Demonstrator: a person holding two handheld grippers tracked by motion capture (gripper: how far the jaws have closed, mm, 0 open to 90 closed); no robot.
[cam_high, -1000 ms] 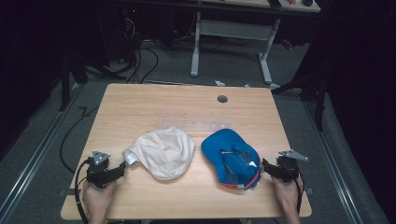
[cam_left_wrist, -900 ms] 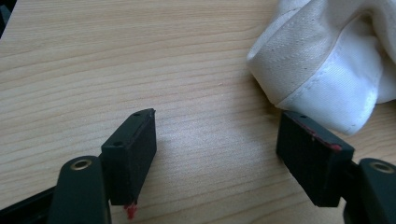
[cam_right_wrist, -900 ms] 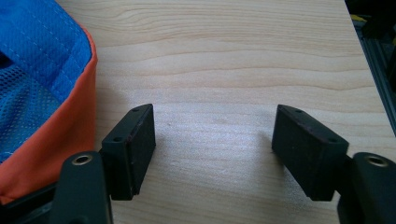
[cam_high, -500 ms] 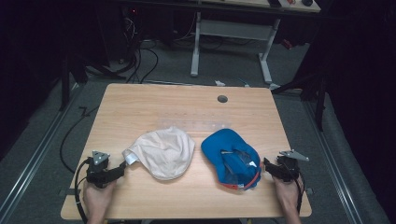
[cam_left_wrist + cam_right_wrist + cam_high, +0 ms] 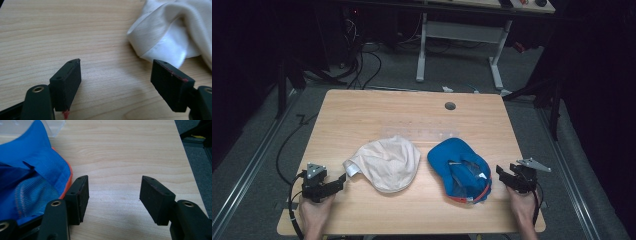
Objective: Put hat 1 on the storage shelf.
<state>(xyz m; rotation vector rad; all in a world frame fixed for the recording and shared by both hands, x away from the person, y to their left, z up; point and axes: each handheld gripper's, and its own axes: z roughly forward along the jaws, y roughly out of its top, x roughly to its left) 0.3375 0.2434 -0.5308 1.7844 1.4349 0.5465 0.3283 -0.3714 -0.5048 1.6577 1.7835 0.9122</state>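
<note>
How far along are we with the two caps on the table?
Nothing looks done yet: the white cap and blue cap lie apart on the table. In hand: the left gripper and right gripper sit beside them, jaws open and empty. Gripping and moving both caps remains.

My high view: fixed above near table edge, faces forward and down, far enough to take in whole wooden table (image 5: 412, 115) plus floor beyond. My left gripper view: rides low, close to tabletop, looks along own fingers (image 5: 67, 82); white cap (image 5: 175, 32) just beyond right finger. My right gripper view: same low close look; blue cap (image 5: 32, 177) beside left finger. Shared with high view: white cap (image 5: 387, 162), blue cap (image 5: 459, 167), table surface.
</note>
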